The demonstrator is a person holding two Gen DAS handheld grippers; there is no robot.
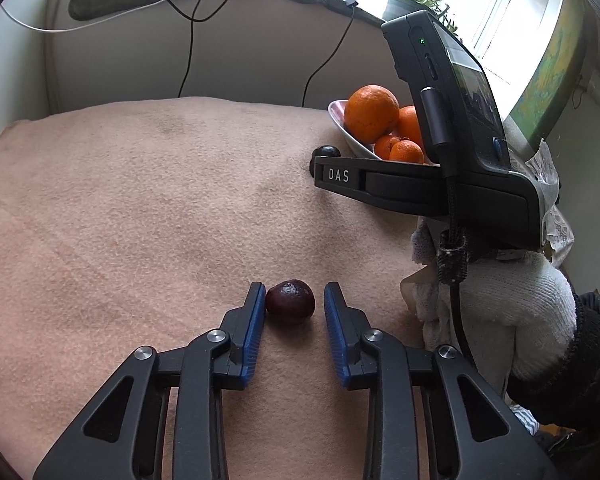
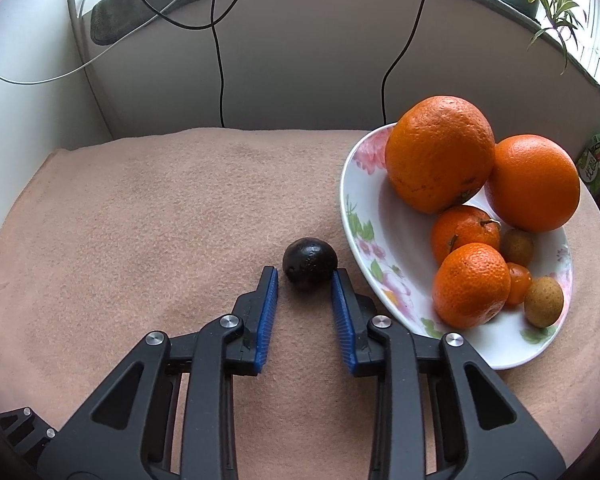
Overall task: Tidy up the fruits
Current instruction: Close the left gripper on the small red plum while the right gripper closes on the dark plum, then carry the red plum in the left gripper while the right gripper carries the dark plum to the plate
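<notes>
The left tool (image 1: pixel 294 292) points down at the cloth-covered surface (image 1: pixel 140 220) with a dark red fruit (image 1: pixel 290 301) dead ahead at 12 o'clock, sitting between the fingertips. The fruit is close to round, slightly wider across the jaws than along them, so no turn of the wrist looks needed. The pad at 9 o'clock touches its skin. The pad at 3 o'clock stands a sliver off, with cloth showing in the gap. So this tool is narrowed around the fruit but not clenched on it

The right tool (image 2: pixel 305 276) has a black fruit (image 2: pixel 310 263) at its 12 o'clock, lying at the very tips and partly beyond them. The 3 o'clock pad meets the fruit and the 9 o'clock pad is just clear of it, so this tool is also released rather than grasping. My judgement is that it wants to reach a little deeper before squeezing, or the round fruit may squirt forward

The flowered plate (image 2: pixel 352 216), already holding oranges (image 2: pixel 440 152) and smaller fruit, lies at 2 o'clock from the black fruit, just beside it. The right hand is much the nearer to the plate, while the red fruit lies well apart from it, with the plate at its 1 o'clock
</notes>
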